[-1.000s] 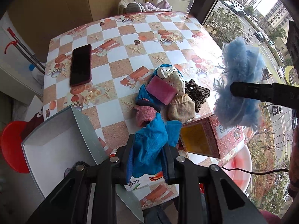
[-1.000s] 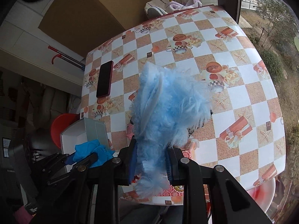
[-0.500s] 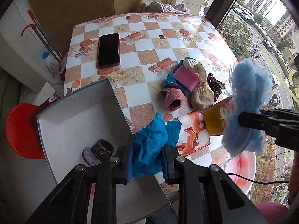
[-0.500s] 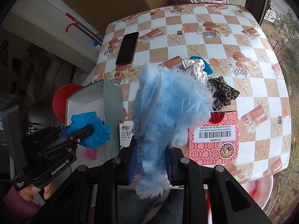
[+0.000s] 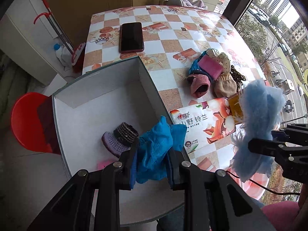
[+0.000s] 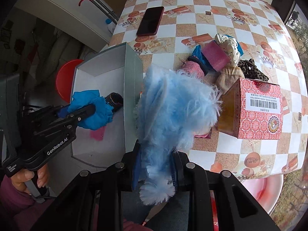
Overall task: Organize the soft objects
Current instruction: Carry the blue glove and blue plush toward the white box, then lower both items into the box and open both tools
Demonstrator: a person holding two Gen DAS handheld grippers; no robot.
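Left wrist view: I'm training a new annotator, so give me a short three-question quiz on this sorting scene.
1. True or false: the left gripper is shut on a blue cloth.
2. What does the right gripper hold? A) a leopard-print scrunchie B) a fluffy light-blue item C) a pink sponge
3. Name the dark-banded item lying inside the white box.

Key: 1 true. 2 B, the fluffy light-blue item. 3 the knitted purple hat.
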